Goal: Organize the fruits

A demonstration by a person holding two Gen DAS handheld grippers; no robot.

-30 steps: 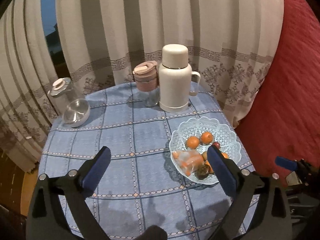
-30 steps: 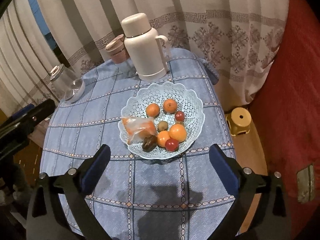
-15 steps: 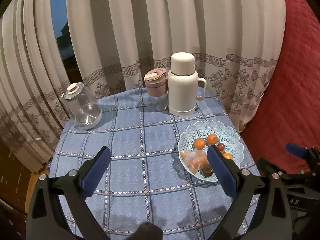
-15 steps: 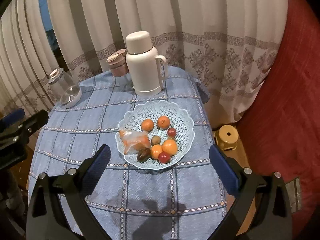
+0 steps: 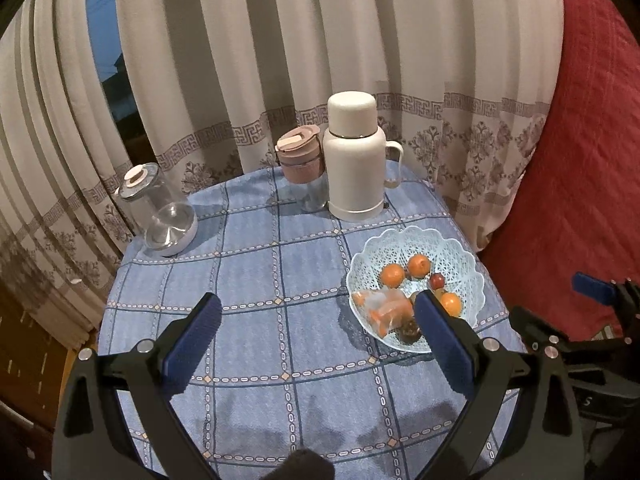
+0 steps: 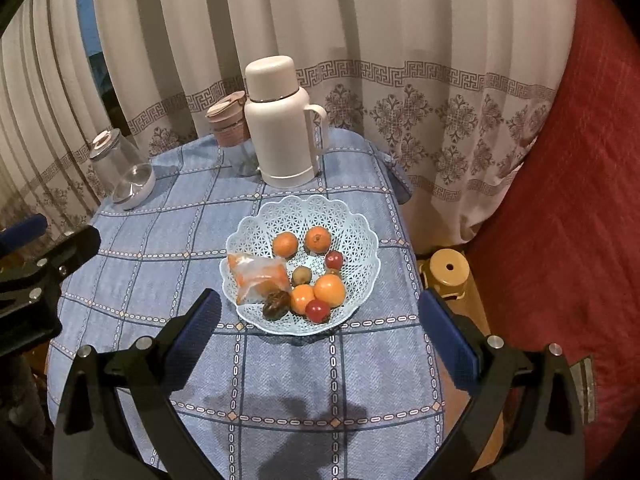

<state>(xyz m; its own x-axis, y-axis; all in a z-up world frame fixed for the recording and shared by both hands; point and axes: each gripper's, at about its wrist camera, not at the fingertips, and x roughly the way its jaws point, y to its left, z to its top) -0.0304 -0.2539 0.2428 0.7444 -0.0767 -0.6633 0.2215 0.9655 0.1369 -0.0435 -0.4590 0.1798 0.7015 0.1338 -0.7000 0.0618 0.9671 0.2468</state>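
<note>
A pale blue lattice fruit basket (image 6: 352, 216) stands on the round table's right side and also shows in the left wrist view (image 5: 460, 256). It holds several oranges (image 6: 285, 244), small red fruits (image 6: 333, 259), a brown fruit (image 6: 276, 305) and a clear bag of orange pieces (image 6: 259, 276). My right gripper (image 6: 320, 326) is open and empty, held above the table's near edge in front of the basket. My left gripper (image 5: 318, 334) is open and empty, above the table's middle left of the basket; its right finger hides part of the fruit.
A white thermos (image 6: 280, 124), a pink-lidded cup (image 6: 228, 120) and a glass jar (image 6: 122, 168) stand at the back of the blue checked tablecloth (image 6: 168, 240). Curtains hang behind. A red cover (image 6: 560, 220) lies to the right, with a small yellow stool (image 6: 448, 272) below.
Both grippers have drawn back and up from the table, so the basket and table look smaller and farther. Both stay open. The fruit has not moved.
</note>
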